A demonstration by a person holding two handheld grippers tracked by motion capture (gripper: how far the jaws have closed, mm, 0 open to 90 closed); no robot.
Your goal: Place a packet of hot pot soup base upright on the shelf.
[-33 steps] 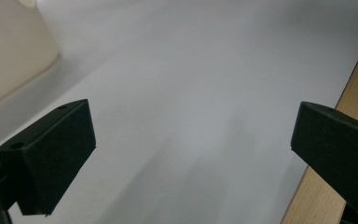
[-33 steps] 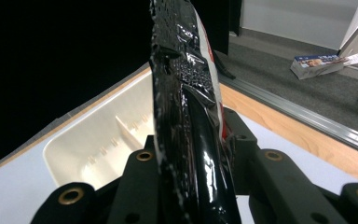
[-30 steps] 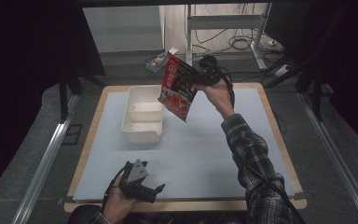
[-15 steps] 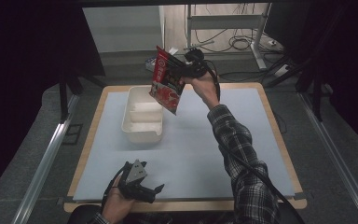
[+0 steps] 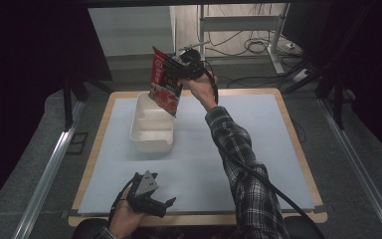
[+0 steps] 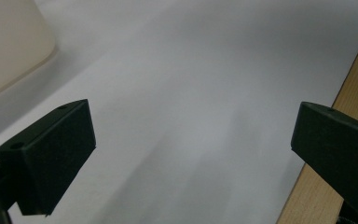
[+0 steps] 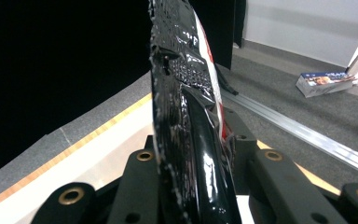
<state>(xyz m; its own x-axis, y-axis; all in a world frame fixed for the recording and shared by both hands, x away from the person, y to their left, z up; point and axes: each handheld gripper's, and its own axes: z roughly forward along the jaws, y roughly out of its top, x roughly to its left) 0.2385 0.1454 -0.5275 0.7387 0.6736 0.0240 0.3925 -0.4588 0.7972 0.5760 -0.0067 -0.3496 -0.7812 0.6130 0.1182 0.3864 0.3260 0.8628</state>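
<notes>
While the right gripper (image 5: 179, 67), jaws clenched on the red snack packet (image 5: 163, 83), holds it above the white tray (image 5: 151, 130) near the worktop's far edge, lower gently into a compartment; the left gripper (image 5: 154, 204) rests released near the front-left corner.

I'm seeing a glossy, crinkled red-and-black foil packet (image 7: 186, 140), a smooth matt white plastic two-compartment tray (image 5: 151, 132), a matt pale-blue mat (image 5: 258, 144) covering a light wood-edged table (image 5: 298, 217), matt black plastic gripper jaws.
</notes>
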